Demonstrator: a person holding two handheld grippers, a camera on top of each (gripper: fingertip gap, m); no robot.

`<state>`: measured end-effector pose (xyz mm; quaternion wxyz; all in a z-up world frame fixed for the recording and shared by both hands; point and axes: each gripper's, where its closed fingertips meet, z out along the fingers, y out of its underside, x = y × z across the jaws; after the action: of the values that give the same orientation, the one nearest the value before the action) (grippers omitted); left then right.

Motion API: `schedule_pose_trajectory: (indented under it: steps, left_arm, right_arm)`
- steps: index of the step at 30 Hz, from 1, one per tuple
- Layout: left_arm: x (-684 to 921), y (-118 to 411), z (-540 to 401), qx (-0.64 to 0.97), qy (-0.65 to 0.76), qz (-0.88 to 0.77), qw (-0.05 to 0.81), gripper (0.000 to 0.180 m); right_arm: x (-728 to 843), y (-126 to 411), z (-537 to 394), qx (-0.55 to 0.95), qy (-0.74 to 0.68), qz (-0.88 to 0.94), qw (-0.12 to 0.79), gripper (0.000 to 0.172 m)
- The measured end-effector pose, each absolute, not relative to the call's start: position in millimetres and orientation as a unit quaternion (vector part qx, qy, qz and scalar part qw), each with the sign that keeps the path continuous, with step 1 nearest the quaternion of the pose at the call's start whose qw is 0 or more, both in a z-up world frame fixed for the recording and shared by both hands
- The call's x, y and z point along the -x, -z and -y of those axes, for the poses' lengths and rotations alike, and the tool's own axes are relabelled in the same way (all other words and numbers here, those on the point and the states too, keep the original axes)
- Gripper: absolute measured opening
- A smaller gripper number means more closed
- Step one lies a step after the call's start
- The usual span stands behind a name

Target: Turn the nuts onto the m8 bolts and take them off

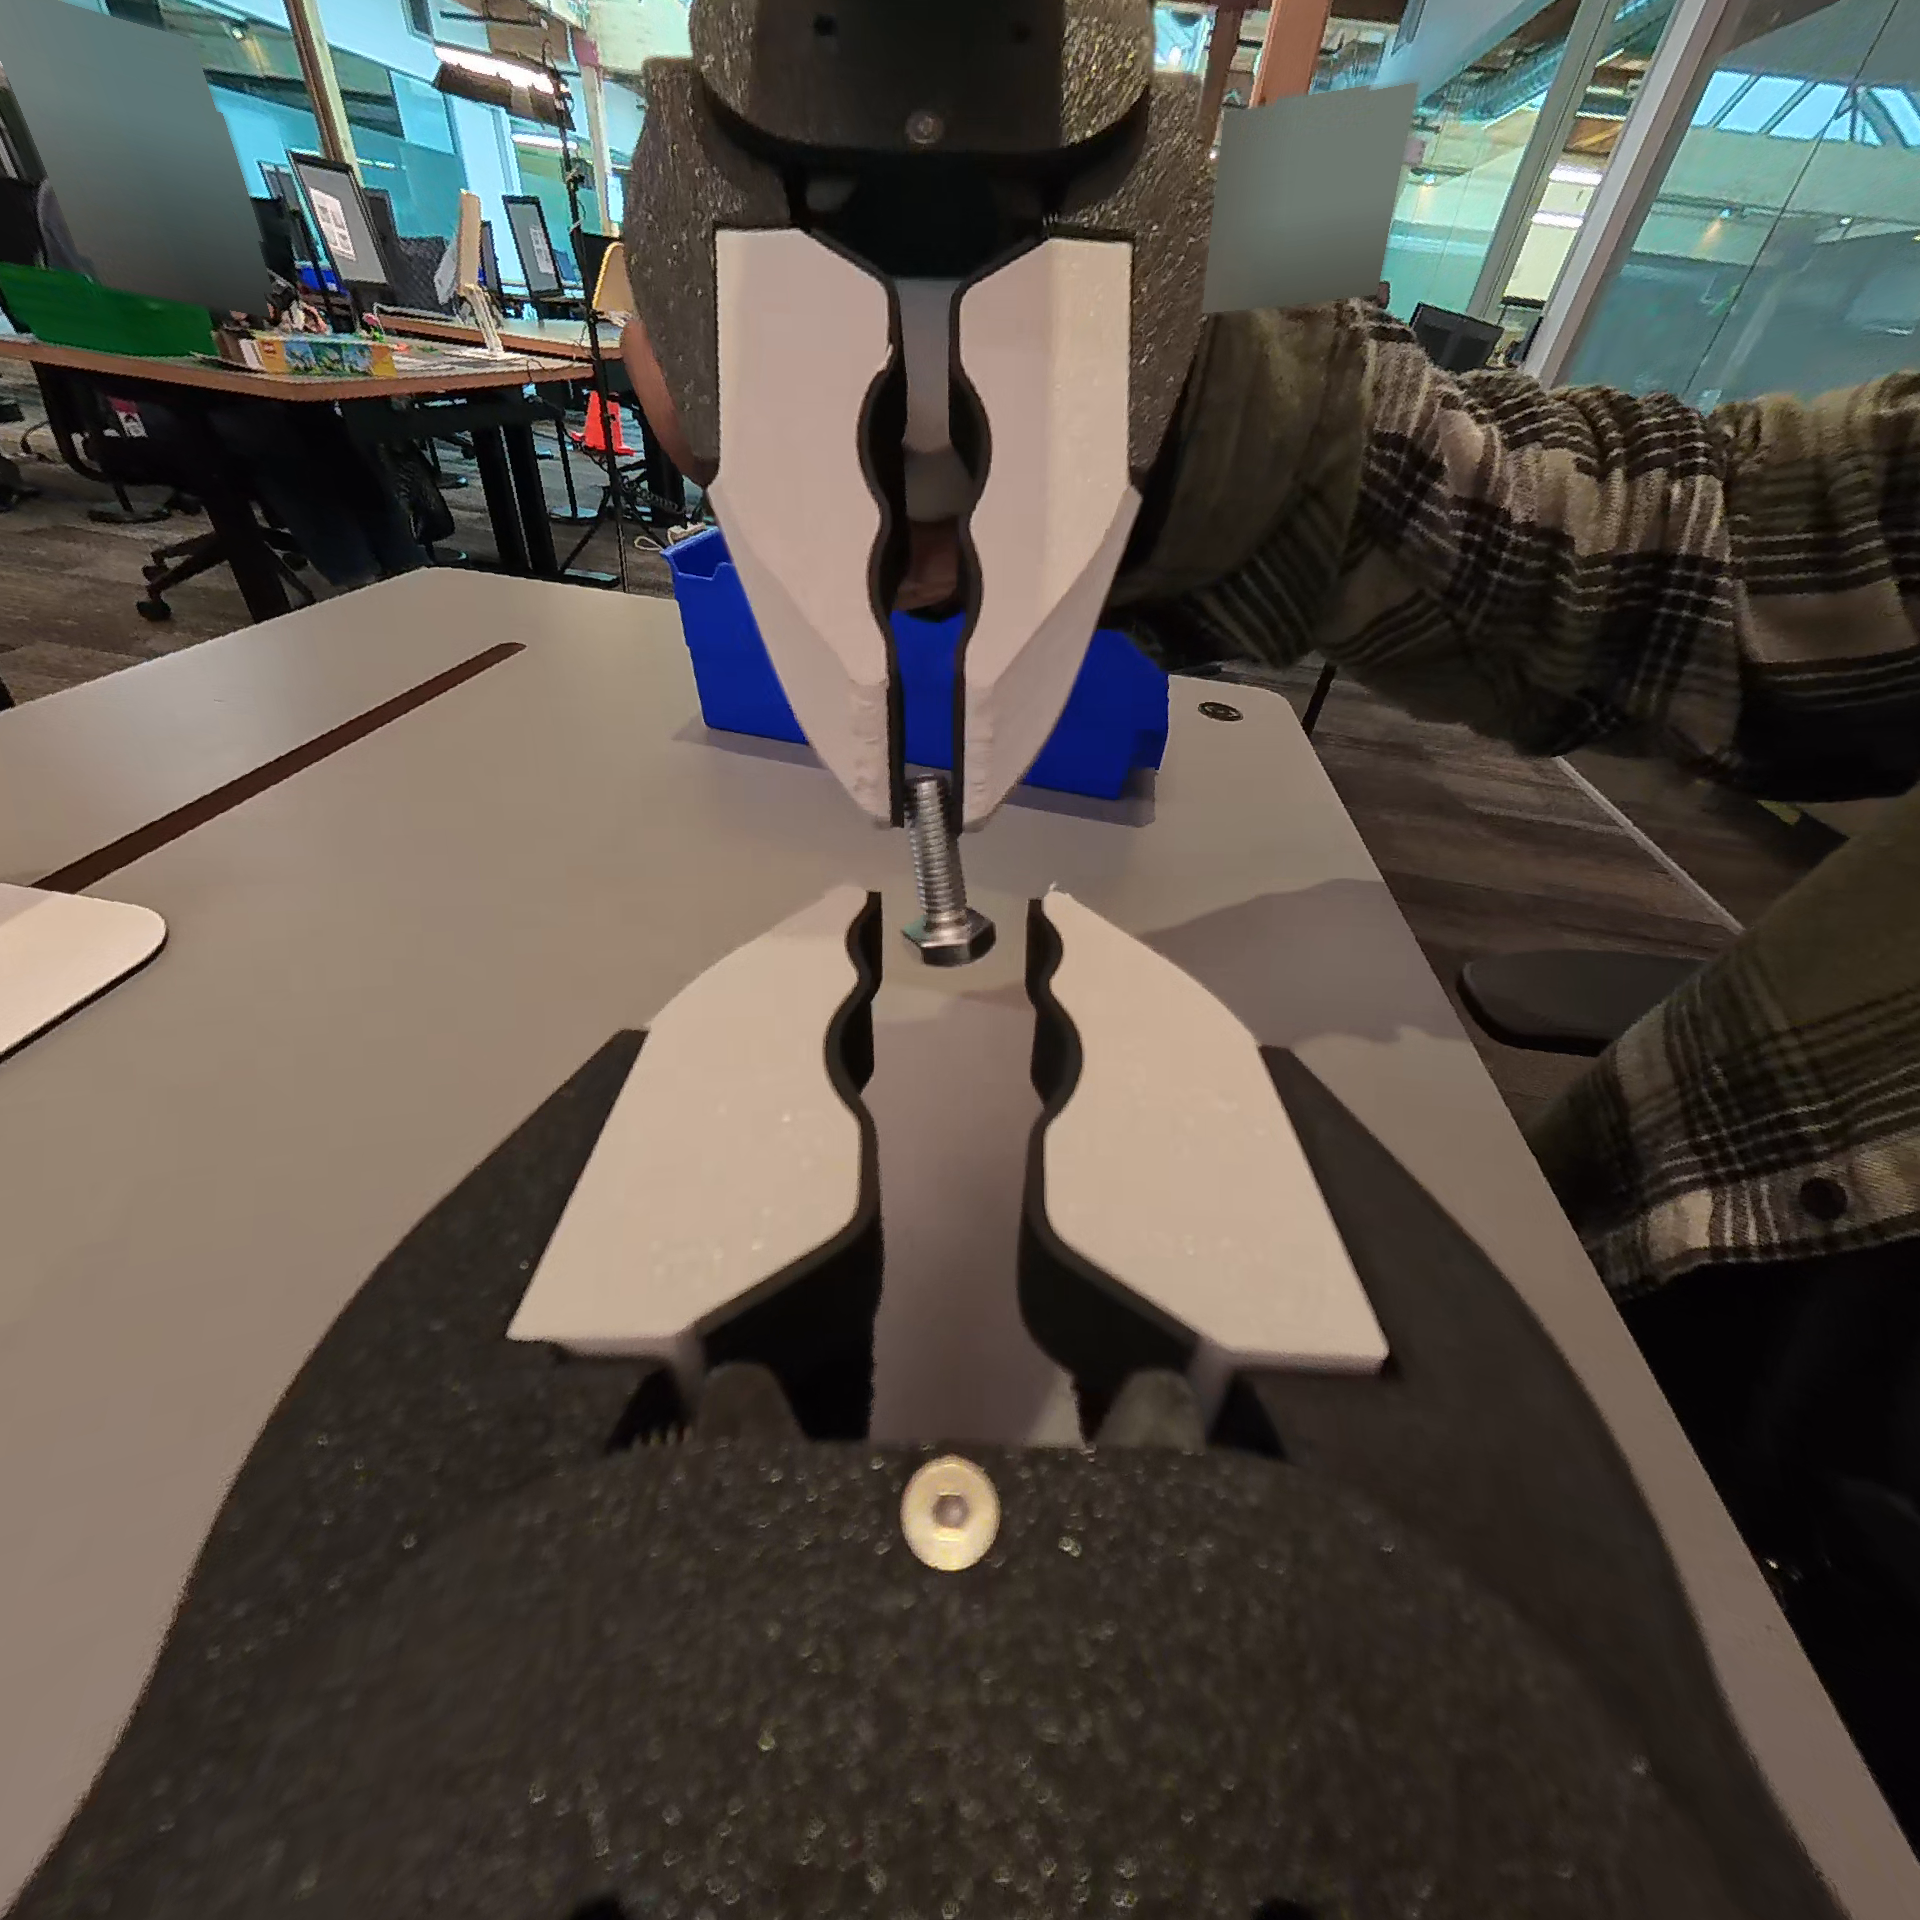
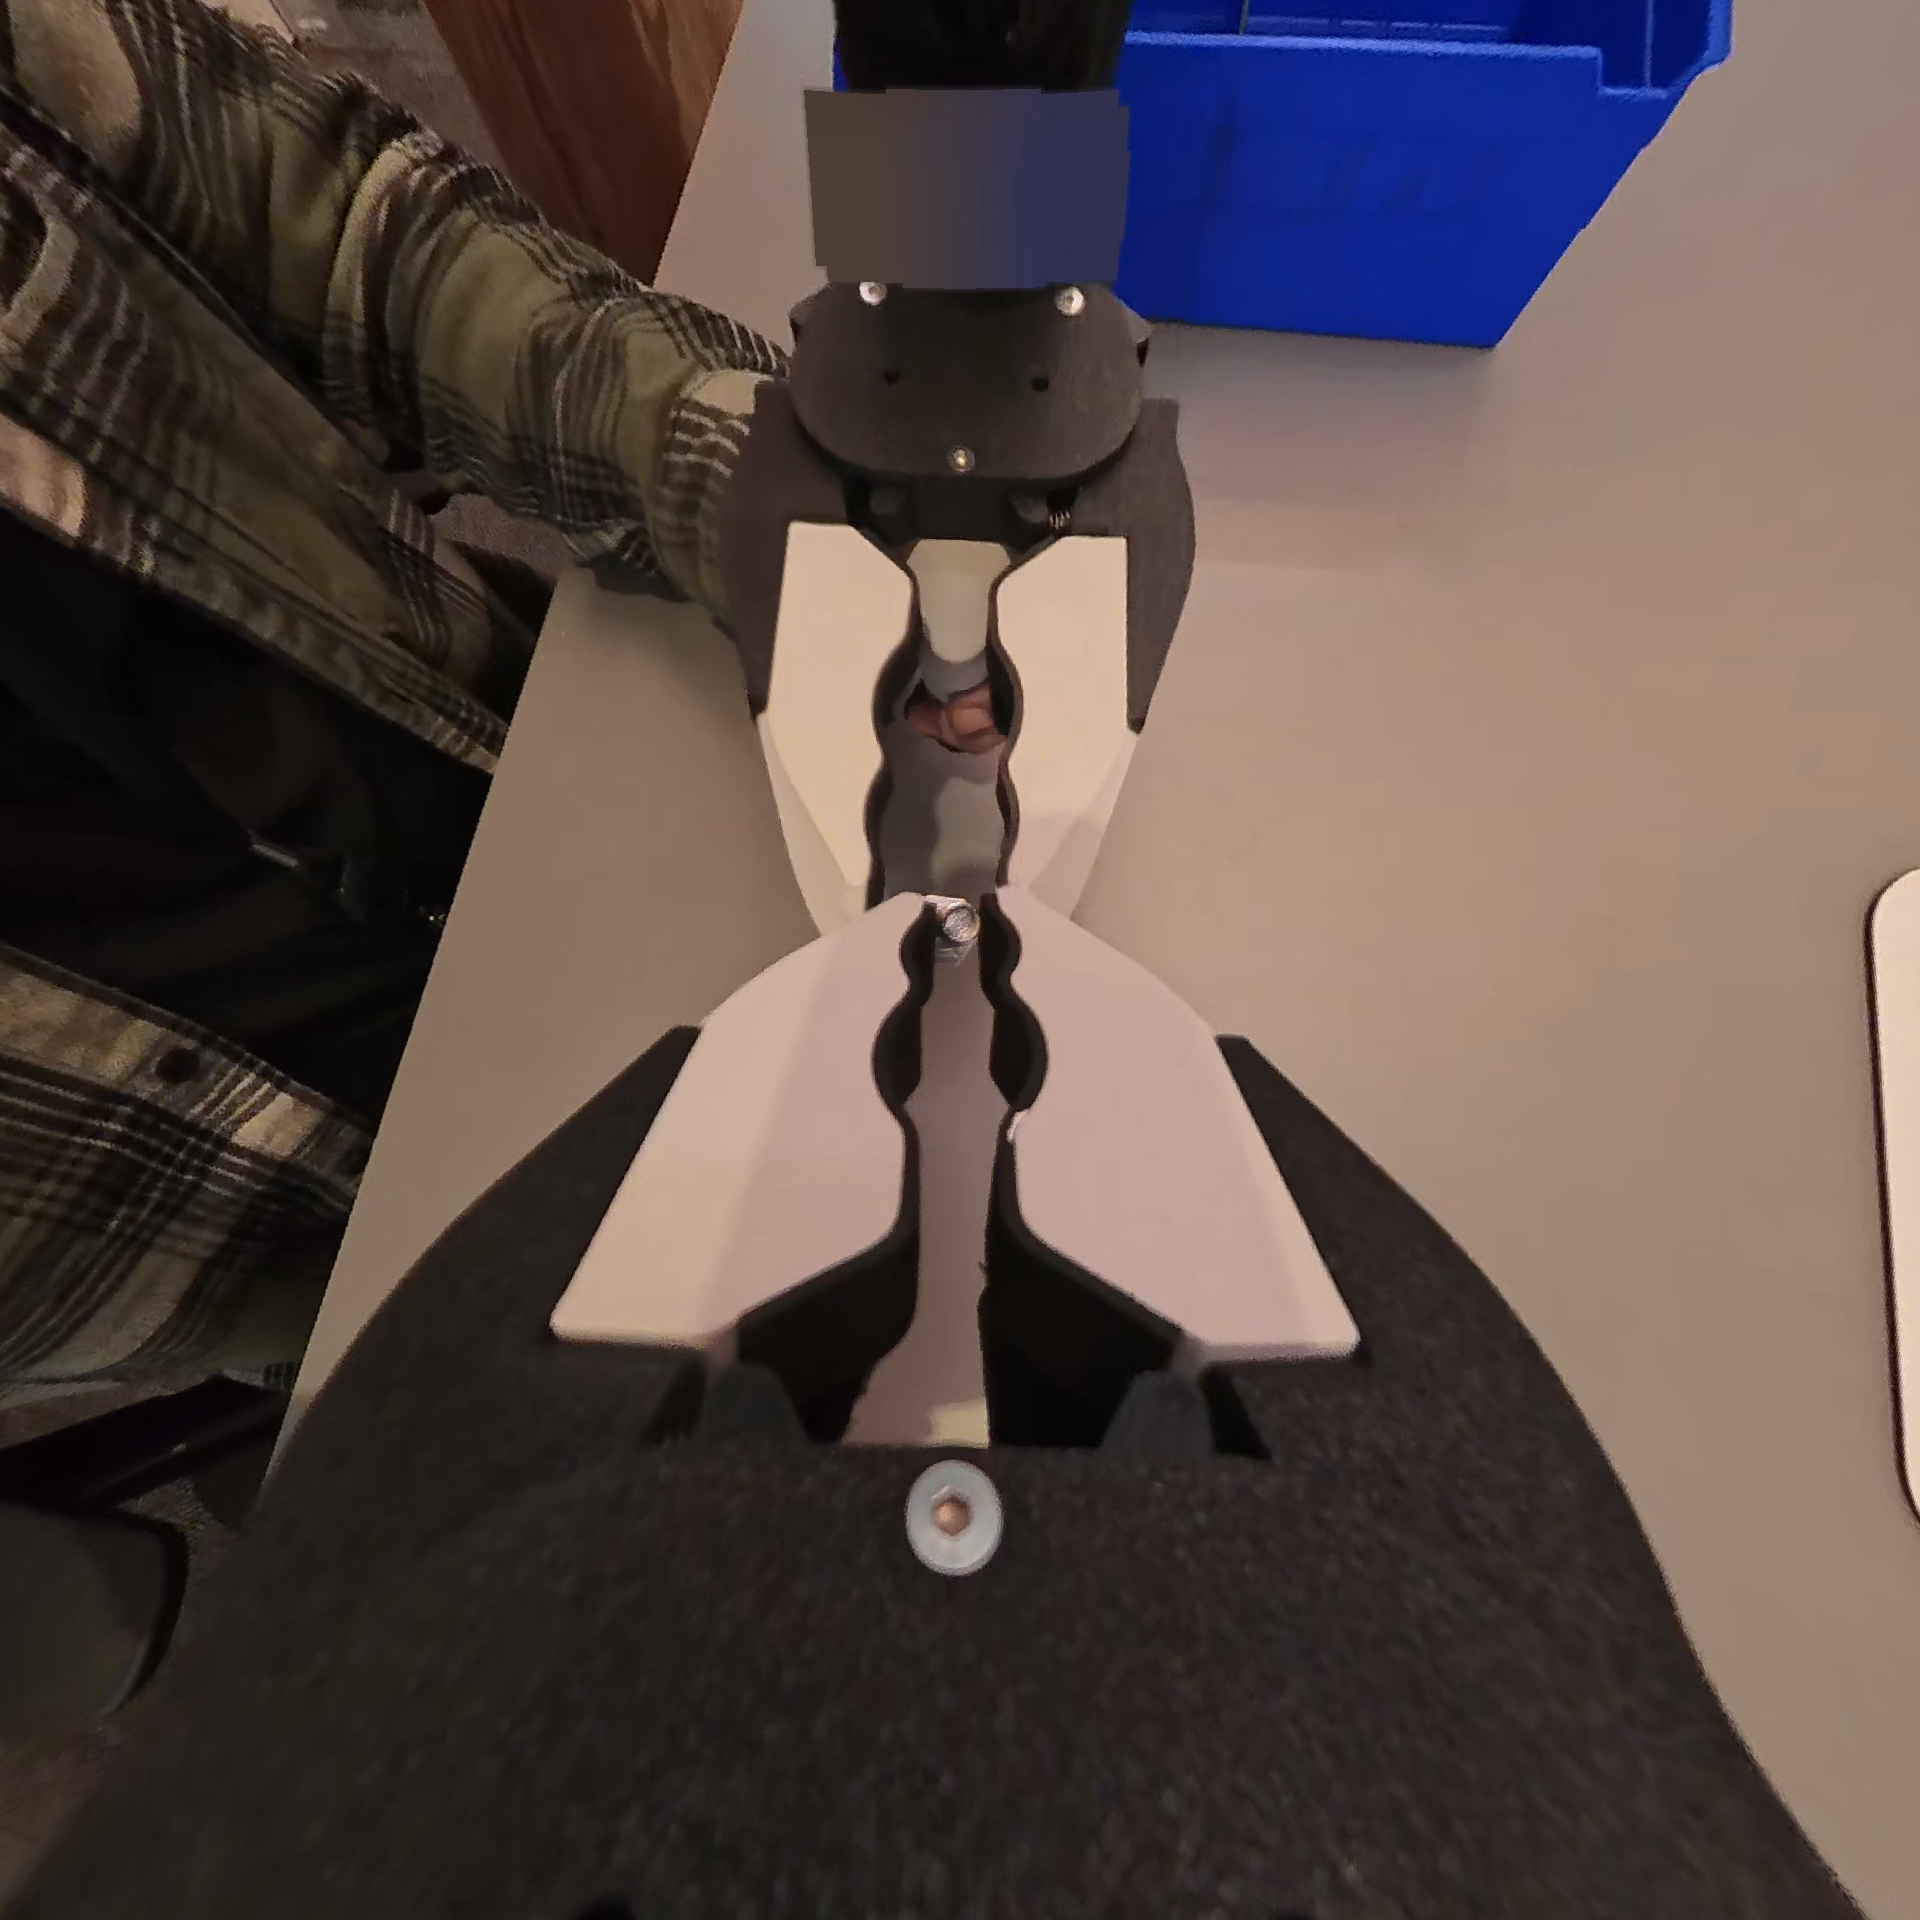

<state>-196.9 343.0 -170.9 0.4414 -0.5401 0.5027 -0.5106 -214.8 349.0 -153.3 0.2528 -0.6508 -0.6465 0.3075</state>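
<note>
left wrist view: left tongs (image 1: 951, 914) parted, hex head of bolt (image 1: 935, 878) between tips, pads clear of it, above worktop (image 1: 416, 935) | right wrist view: right tongs (image 2: 954, 920) clamped on bolt's threaded end (image 2: 954, 920), left tongs opposite

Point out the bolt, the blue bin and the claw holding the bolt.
bolt (image 1: 932, 873), left wrist view, on the threaded shank.
blue bin (image 1: 1081, 717), left wrist view, on its front wall.
right claw (image 1: 930, 805), left wrist view, midway between the fingertips clamping the bolt's threaded end.
</note>
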Motion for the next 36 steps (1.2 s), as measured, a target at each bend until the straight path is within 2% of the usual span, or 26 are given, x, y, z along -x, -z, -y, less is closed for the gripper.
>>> schedule_pose_trajectory:
  steps: [16, 36]
  left_arm:
    - [200.5, 172.1, -344.3, 0.545, 0.527, -0.494, 0.425, 0.016]
    - [201.2, 170.2, -339.3, 0.536, 0.531, -0.500, 0.426, 0.016]
  right_arm:
    - [218.2, 149.9, -348.7, 0.634, -0.282, 0.670, 0.266, 0.007]
    - [224.7, 148.3, -343.7, 0.614, -0.292, 0.680, 0.274, 0.008]
